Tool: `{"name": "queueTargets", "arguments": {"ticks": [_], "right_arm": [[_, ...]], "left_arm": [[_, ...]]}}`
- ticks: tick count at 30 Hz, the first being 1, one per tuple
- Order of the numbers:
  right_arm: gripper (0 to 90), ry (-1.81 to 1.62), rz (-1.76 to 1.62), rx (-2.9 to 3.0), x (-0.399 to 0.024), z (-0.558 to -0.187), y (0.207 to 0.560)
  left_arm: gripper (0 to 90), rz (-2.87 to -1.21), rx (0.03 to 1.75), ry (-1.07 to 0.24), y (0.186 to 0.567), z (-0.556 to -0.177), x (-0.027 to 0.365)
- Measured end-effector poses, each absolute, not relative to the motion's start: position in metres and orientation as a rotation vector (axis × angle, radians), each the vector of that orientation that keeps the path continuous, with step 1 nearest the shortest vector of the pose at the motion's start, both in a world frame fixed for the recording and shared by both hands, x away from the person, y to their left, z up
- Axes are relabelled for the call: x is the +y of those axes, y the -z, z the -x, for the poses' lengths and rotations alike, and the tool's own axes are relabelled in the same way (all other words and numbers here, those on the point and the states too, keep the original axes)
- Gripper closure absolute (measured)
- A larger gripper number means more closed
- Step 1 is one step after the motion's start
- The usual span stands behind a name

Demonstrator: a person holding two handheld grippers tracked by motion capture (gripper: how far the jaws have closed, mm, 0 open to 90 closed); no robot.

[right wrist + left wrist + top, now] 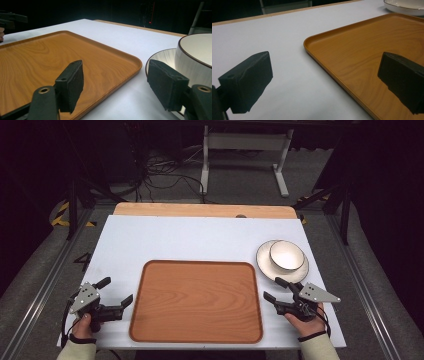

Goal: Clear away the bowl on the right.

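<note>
Two grippers: left gripper and right gripper, both jaws apart, holding nothing
tray: centre of table, bare, between grippers
plate: right of tray's far corner, just ahead of right gripper
bowl: sits on plate
step, likely: reach for bowl; keep jaws wide, straddle wall, close square, lift straight off plate
right gripper view: bowl's dark rim line, too fine from high view

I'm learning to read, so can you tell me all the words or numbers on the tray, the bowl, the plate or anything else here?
None: no word, number or label can be read on the tray, the bowl, the plate or the table.
</note>
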State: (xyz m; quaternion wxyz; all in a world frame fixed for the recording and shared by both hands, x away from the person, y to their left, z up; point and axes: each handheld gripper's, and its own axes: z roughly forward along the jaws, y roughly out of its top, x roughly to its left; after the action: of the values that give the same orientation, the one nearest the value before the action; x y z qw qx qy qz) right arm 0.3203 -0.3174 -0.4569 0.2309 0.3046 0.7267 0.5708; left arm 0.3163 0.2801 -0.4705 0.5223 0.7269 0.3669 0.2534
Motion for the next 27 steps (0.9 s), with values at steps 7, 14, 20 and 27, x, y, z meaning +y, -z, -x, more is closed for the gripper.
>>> {"name": "queueTargets", "arguments": {"ticks": [7, 14, 20, 27], "right_arm": [[29.9, -1.555, -0.820, 2.018, -0.315, -0.320, 0.457], [29.3, -1.555, -0.830, 2.010, -0.316, -0.320, 0.456], [28.3, -1.573, -0.836, 1.983, -0.316, -0.324, 0.452], [27.3, -1.582, -0.841, 1.947, -0.317, -0.325, 0.439]], "left_arm": [[0.4, -1.741, 0.880, -0.607, 0.470, -0.316, 0.280], [0.5, -1.745, 0.881, -0.607, 0.470, -0.316, 0.280], [0.4, -1.744, 0.881, -0.605, 0.470, -0.317, 0.280], [0.4, -1.744, 0.882, -0.605, 0.470, -0.316, 0.280]]}}
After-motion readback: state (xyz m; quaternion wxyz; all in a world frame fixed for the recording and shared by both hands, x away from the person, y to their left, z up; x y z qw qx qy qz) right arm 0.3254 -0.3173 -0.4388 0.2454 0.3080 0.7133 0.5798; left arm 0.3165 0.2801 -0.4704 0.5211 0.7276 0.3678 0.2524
